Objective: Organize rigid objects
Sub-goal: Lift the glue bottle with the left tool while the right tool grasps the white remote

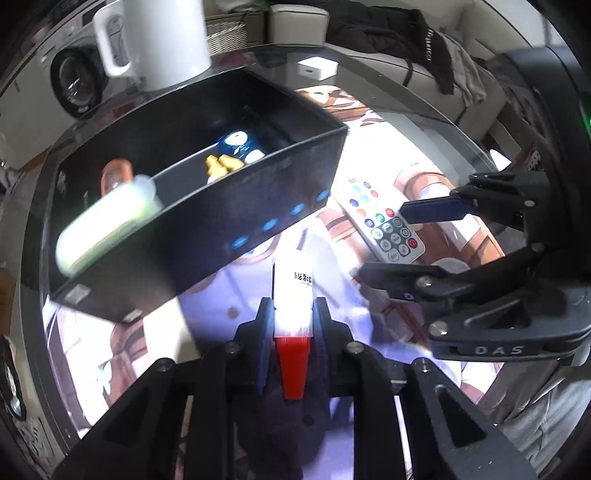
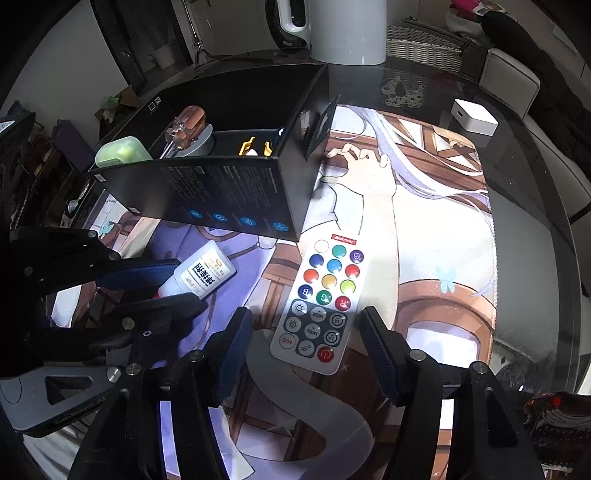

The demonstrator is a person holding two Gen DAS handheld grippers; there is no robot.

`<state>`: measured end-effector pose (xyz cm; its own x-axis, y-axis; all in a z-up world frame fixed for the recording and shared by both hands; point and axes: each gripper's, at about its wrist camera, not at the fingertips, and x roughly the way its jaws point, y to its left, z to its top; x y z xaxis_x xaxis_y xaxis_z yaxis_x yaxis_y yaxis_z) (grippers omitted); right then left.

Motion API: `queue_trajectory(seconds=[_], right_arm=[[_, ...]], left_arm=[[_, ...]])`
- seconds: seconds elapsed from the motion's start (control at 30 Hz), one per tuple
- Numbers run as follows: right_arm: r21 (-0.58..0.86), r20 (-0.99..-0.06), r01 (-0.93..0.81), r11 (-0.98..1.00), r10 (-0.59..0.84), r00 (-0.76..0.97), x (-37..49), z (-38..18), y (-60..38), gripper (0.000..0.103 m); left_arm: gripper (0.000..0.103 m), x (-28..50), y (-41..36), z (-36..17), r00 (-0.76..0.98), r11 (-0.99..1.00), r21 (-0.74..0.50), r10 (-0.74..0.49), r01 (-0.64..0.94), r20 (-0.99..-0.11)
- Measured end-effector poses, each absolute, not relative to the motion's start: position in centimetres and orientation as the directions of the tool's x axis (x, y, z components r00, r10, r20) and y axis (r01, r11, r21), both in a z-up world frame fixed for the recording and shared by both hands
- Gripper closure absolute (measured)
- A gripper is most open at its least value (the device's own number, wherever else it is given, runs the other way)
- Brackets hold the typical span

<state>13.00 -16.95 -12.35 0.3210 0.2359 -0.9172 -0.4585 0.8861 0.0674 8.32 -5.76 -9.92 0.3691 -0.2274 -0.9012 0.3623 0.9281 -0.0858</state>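
Two black two-finger grippers over a printed anime desk mat [image 2: 424, 229] on a dark glass table [image 2: 535, 236]. Left gripper [image 1: 293, 317] clamped on a small white plastic glue bottle with a red cap [image 1: 293, 295], blue pads pressed against both sides, red cap toward the camera, bottle base toward the box. Seen from the right wrist view, same bottle [image 2: 201, 275] low over the mat, just in front of the box's near wall; contact with the mat impossible to tell. Right gripper [image 2: 304, 339] spread wide, jaws well apart, flanking the lower end of a flat white remote control with coloured round buttons [image 2: 325, 302] lying on the mat; pads apart from its edges.

Behind the bottle, an open black cardboard box with blue icons on its side [image 1: 258, 206], split by a divider. In the left compartment: a pale green oval plastic case [image 2: 120, 151] leaning at the rim, and a clear orange-handled screwdriver [image 2: 184, 125] resting on a grey round tin [image 2: 201, 142]. In the right compartment: small yellow pieces [image 1: 218, 164] beside a blue-and-white object [image 1: 238, 144], too blurred to identify.

Beyond the box, a white electric kettle [image 2: 343, 29]; farther right on the glass, a small white square charger [image 2: 474, 116].
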Motion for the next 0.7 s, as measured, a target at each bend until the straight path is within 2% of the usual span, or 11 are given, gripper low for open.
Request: queue_trajectory(seconds=[0.27, 0.4, 0.43, 0.57, 0.63, 0.7], right_arm=[[0.136, -0.914, -0.474, 0.870, 0.294, 0.278, 12.6, -11.8, -16.6, 0.039], [0.135, -0.918, -0.456, 0.880, 0.284, 0.276, 12.9, -11.9, -17.1, 0.037], [0.140, -0.919, -0.452, 0.881, 0.285, 0.272, 12.9, -11.9, -17.1, 0.037], [0.134, -0.918, -0.445, 0.886, 0.280, 0.281, 13.1, -12.2, -17.0, 0.033], [0.129, -0.914, -0.437, 0.890, 0.278, 0.295, 13.2, -12.3, -17.0, 0.029], [0.120, -0.909, -0.416, 0.901, 0.269, 0.319, 13.7, -12.4, -16.9, 0.027]], left_arm=[[0.082, 7.9, -4.3, -10.0, 0.367, 0.936, -0.108, -0.235, 0.334, -0.900], [0.060, 8.1, -4.7, -10.2, 0.370, 0.938, -0.092, -0.220, 0.333, -0.903], [0.059, 8.2, -4.9, -10.3, 0.372, 0.938, -0.086, -0.216, 0.336, -0.903], [0.062, 8.5, -5.6, -10.7, 0.368, 0.939, -0.053, -0.185, 0.341, -0.911], [0.080, 8.5, -5.7, -10.6, 0.378, 0.941, -0.028, -0.163, 0.338, -0.911], [0.081, 8.7, -5.6, -10.5, 0.370, 0.941, -0.044, -0.174, 0.336, -0.913]])
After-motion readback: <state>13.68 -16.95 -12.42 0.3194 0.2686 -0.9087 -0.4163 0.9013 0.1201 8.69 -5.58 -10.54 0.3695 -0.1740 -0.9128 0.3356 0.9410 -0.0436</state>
